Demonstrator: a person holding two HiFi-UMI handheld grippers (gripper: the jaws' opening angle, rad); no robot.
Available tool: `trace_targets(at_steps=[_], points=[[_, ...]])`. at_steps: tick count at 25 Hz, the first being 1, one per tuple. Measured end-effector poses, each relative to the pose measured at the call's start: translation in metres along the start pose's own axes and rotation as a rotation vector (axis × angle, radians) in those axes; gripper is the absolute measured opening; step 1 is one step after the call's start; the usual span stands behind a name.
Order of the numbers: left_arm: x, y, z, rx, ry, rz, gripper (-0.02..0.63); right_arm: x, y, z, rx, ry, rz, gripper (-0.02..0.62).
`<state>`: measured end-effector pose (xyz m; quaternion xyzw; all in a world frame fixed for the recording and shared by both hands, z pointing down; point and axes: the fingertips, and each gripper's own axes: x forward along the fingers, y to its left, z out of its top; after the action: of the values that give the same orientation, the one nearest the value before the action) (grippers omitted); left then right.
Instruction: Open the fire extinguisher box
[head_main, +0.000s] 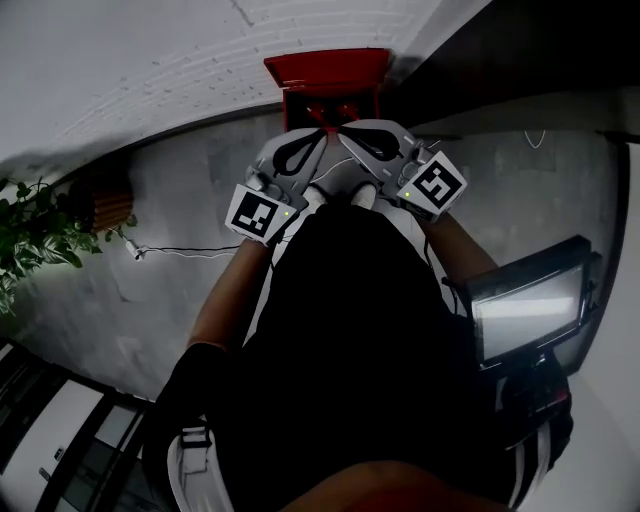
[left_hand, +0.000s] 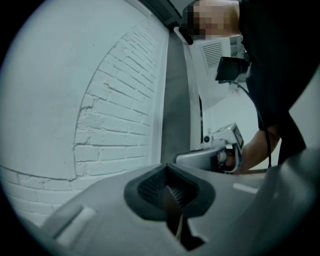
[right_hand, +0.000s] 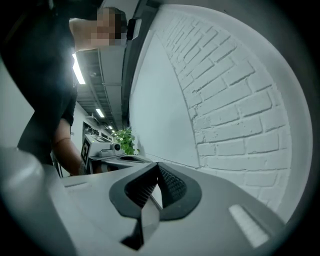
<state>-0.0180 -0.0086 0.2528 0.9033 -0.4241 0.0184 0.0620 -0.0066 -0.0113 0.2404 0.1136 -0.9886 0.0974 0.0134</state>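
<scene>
The red fire extinguisher box stands on the floor against the white brick wall, at the top of the head view. A red panel shows at its top, and below it is a dark inside with something red in it. I hold both grippers close together in front of my body, just short of the box. The left gripper and the right gripper point at it with their tips side by side. Each one's jaws meet, with nothing between them. Seen from the left gripper, the right gripper's body sits beside it.
A leafy plant stands at the far left, with a brown round object near it. A thin cable runs across the grey floor. A device with a lit screen sits at my right hip. My dark clothing fills the lower middle.
</scene>
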Motion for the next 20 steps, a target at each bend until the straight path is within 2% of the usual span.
trace_targets(at_steps=[7, 13, 20], points=[[-0.022, -0.014, 0.018, -0.002, -0.037, -0.012, 0.002, -0.015, 0.022, 0.022, -0.001, -0.022, 0.013, 0.009], [-0.035, -0.022, 0.035, -0.064, -0.061, -0.029, 0.002, -0.019, 0.035, 0.034, -0.045, -0.017, 0.012, 0.009], [-0.031, -0.026, 0.034, -0.029, -0.095, -0.043, 0.002, -0.025, 0.037, 0.038, -0.058, -0.021, -0.01, 0.009]])
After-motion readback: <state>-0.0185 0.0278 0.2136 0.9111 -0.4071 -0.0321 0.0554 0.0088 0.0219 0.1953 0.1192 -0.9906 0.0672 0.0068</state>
